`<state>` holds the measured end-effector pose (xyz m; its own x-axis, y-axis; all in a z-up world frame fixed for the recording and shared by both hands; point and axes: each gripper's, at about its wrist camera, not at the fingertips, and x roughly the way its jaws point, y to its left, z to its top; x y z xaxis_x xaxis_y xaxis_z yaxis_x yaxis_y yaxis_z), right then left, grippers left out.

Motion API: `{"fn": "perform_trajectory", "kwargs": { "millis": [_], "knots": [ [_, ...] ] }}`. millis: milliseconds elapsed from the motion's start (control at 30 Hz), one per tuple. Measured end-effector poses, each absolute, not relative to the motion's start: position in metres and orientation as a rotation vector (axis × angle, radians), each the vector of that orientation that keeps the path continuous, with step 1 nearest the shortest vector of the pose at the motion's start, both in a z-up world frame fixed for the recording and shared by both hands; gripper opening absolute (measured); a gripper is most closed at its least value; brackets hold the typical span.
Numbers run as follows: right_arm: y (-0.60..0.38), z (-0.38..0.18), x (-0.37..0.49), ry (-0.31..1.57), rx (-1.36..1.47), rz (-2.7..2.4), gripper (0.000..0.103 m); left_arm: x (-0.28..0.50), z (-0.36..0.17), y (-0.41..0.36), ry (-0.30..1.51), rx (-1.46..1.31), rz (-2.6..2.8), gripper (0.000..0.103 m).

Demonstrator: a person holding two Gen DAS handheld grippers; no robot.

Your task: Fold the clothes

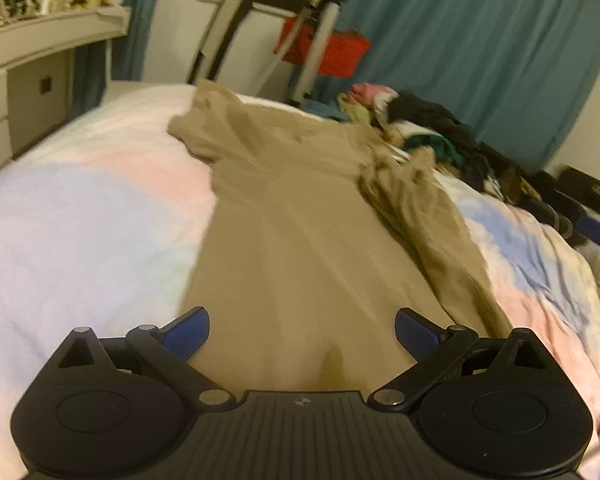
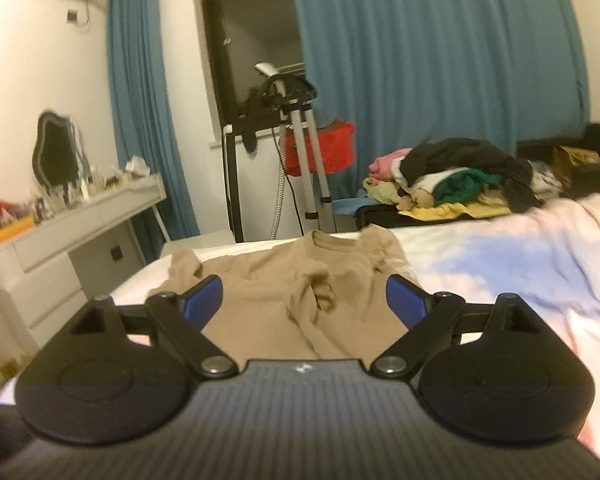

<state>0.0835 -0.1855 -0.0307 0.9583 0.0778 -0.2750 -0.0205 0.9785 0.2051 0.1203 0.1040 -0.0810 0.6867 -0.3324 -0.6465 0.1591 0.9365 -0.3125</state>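
Note:
A tan T-shirt (image 1: pixel 300 216) lies lengthwise on the pastel bedspread (image 1: pixel 80 216), hem near me, neck far. Its right side is folded over the body as a rumpled strip (image 1: pixel 420 208). My left gripper (image 1: pixel 302 332) is open and empty, low over the shirt's hem. In the right wrist view the same shirt (image 2: pixel 276 292) shows with its collar (image 2: pixel 332 240) at the far end and a bunched fold in the middle. My right gripper (image 2: pixel 304 300) is open and empty, above the shirt's near part.
A heap of mixed clothes (image 2: pixel 456 176) sits on the bed's far right (image 1: pixel 420 124). A white dresser (image 2: pixel 68 236) with small items stands left of the bed. A tripod stand (image 2: pixel 304 148), a red basket (image 2: pixel 332 148) and blue curtains (image 2: pixel 440 48) are behind.

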Motion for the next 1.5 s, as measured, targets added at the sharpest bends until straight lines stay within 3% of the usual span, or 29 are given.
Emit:
{"fn": "perform_trajectory", "kwargs": {
  "millis": [300, 533, 800, 900, 967, 1067, 1300, 1500],
  "knots": [
    [-0.258, -0.041, -0.028, 0.255, 0.503, -0.020, 0.090, 0.069, -0.075, 0.067, 0.862, -0.239, -0.461, 0.095],
    [-0.302, -0.061, -0.038, 0.286, 0.639, -0.063, 0.090, 0.042, -0.095, 0.001, 0.971, -0.204, -0.623, 0.082],
    [-0.315, -0.078, -0.030, 0.313, 0.696, -0.061, 0.090, 0.030, -0.141, -0.075, 1.064, -0.280, -0.832, 0.060],
    [-0.319, -0.085, -0.028, 0.329, 0.719, -0.065, 0.090, 0.028, -0.155, -0.092, 1.095, -0.282, -0.871, 0.043],
    [-0.323, -0.089, -0.026, 0.337, 0.730, -0.076, 0.090, 0.024, -0.158, -0.095, 1.096, -0.266, -0.866, 0.020],
    [-0.327, -0.092, -0.023, 0.343, 0.743, -0.095, 0.090, 0.020, -0.151, -0.088, 1.083, -0.250, -0.852, 0.004],
    [-0.325, -0.093, -0.020, 0.359, 0.721, -0.099, 0.090, 0.014, -0.110, -0.047, 1.130, -0.322, -0.846, 0.002],
    [-0.311, -0.093, -0.016, 0.388, 0.654, -0.087, 0.090, 0.005, -0.107, -0.016, 1.193, -0.320, -0.762, 0.002]
  ]
}}
